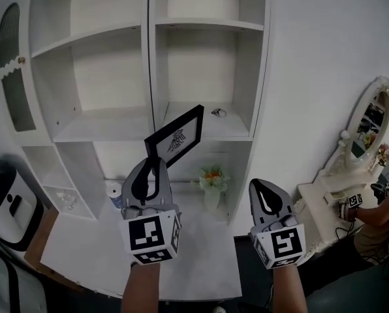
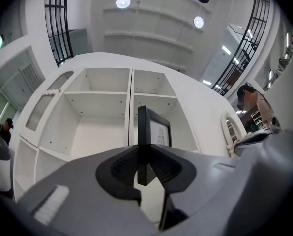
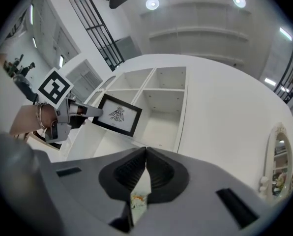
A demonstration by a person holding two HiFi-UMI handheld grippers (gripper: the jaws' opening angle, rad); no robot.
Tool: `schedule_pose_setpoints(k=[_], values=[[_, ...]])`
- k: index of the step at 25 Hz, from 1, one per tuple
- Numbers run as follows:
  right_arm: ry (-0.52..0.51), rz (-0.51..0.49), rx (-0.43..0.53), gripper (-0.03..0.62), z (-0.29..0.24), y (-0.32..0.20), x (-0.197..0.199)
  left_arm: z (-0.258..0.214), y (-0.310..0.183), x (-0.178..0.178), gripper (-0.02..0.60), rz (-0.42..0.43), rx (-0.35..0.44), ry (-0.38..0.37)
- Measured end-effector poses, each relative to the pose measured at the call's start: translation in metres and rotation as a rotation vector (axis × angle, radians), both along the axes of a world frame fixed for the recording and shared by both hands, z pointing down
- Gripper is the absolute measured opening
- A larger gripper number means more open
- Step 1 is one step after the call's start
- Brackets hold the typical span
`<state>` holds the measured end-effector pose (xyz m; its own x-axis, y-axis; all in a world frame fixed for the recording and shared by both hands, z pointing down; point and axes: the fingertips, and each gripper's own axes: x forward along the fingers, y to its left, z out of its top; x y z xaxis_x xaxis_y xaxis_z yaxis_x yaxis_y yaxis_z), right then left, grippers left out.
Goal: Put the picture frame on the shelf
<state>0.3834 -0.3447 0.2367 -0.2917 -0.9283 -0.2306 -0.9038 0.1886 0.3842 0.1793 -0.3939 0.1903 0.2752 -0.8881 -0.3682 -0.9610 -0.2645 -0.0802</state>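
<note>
A black picture frame (image 1: 176, 137) with a small drawing on white is held tilted in the air in front of the white shelf unit (image 1: 201, 128). My left gripper (image 1: 156, 163) is shut on its lower left corner. In the left gripper view the frame (image 2: 154, 129) stands edge-on, clamped between the jaws (image 2: 143, 166), with the shelf's open compartments (image 2: 97, 92) behind it. My right gripper (image 1: 263, 186) hangs lower right of the frame, shut and empty. The right gripper view shows its shut jaws (image 3: 146, 154), the frame (image 3: 118, 115) and the left gripper (image 3: 63, 114) before the shelf.
A small metal object (image 1: 218, 112) lies on the shelf board behind the frame. A vase of flowers (image 1: 212, 180) and a blue-and-white cup (image 1: 115, 194) stand on the counter below. A vanity mirror (image 1: 371, 126) and a person (image 1: 377, 207) are at the right.
</note>
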Motion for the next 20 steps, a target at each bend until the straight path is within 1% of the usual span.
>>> schedule_pose_setpoints(k=[5,9,12,17,20], values=[[0.003,-0.068,0.016,0.009,-0.011,-0.011,0.023,-0.013,0.007,0.011,0.078,-0.087,0.009,0.027],[-0.002,-0.103,0.032,0.009,-0.023,-0.022,0.035,-0.027,0.003,0.017,0.078,-0.162,0.001,0.038],[-0.013,-0.123,0.038,0.009,-0.028,-0.027,0.036,-0.034,-0.005,0.018,0.078,-0.206,-0.02,0.053],[-0.005,-0.148,0.028,0.009,-0.028,-0.035,0.023,-0.045,-0.023,0.014,0.078,-0.261,-0.061,0.114],[0.002,-0.153,0.027,0.009,-0.032,-0.043,0.02,-0.049,-0.039,0.015,0.078,-0.289,-0.09,0.126]])
